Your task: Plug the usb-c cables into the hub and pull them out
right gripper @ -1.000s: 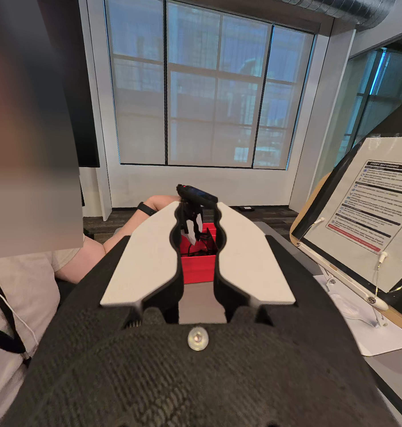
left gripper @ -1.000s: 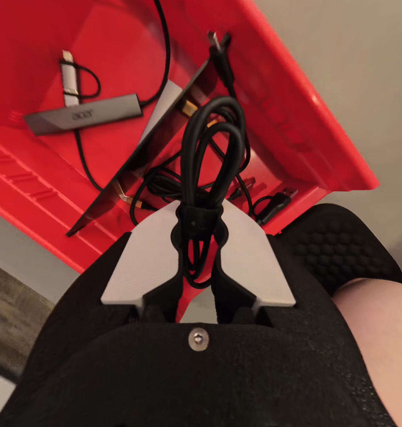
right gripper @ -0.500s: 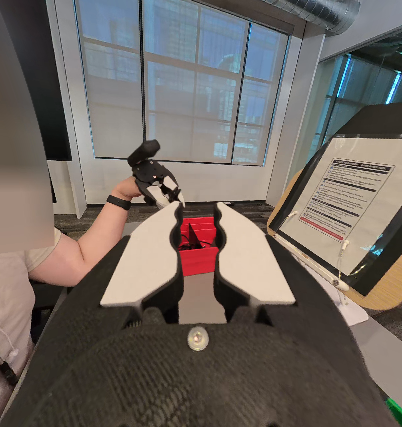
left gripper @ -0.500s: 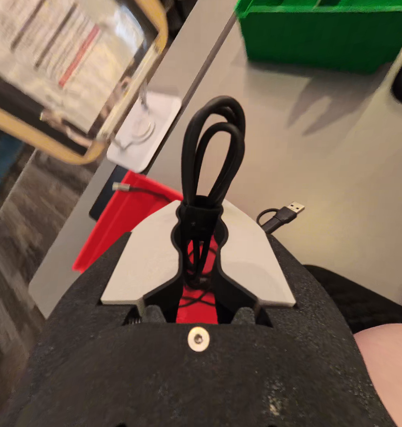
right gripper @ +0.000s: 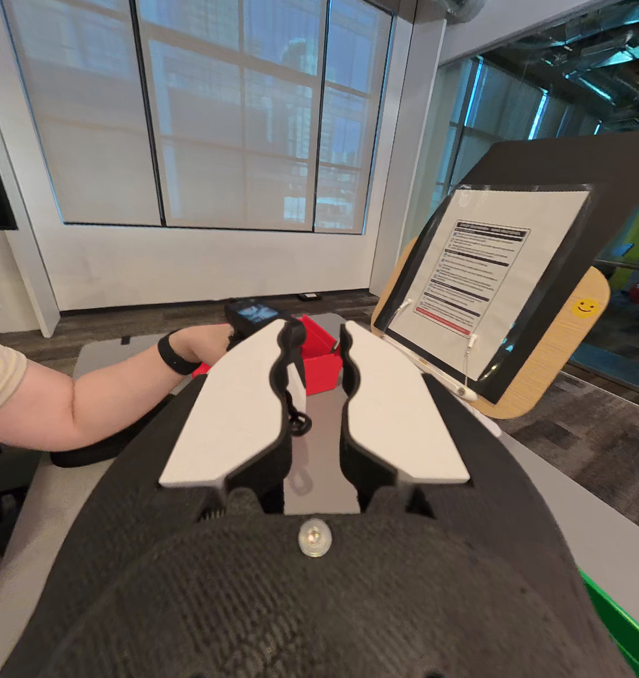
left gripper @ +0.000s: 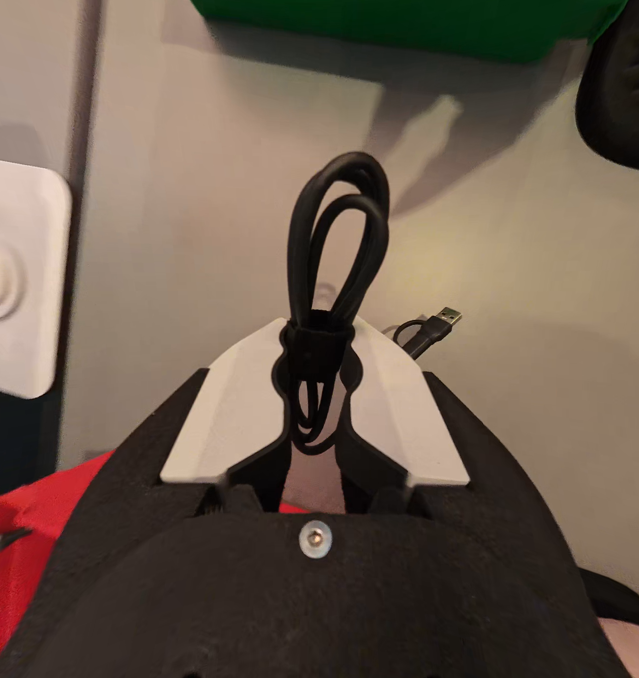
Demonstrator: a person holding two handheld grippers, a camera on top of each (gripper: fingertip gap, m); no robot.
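My left gripper [left gripper: 319, 330] is shut on a bundled black cable [left gripper: 340, 238], gripping it at its black strap. The loops stick out past the fingertips, and a USB plug end [left gripper: 446, 317] hangs free to the right. The bundle is held above the grey table [left gripper: 200, 220]. In the right wrist view the left gripper [right gripper: 251, 313] is in a person's hand just in front of the red bin [right gripper: 321, 363], with the cable [right gripper: 298, 420] dangling under it. My right gripper [right gripper: 316, 330] is open and empty, above the table. The hub is not in view.
The red bin's corner [left gripper: 17, 532] is at the lower left in the left wrist view. A green bin [left gripper: 384, 29] stands ahead; its edge [right gripper: 626, 631] also shows in the right wrist view. A document stand [right gripper: 486, 286] and its white base [left gripper: 17, 279] stand beside the table. The tips of one gripper are about 25 cm away from the tips of the other.
My left gripper has lifted the cable bundle out of the red bin and carried it over the grey table, towards the green bin. The right gripper stays open and has shifted its view.
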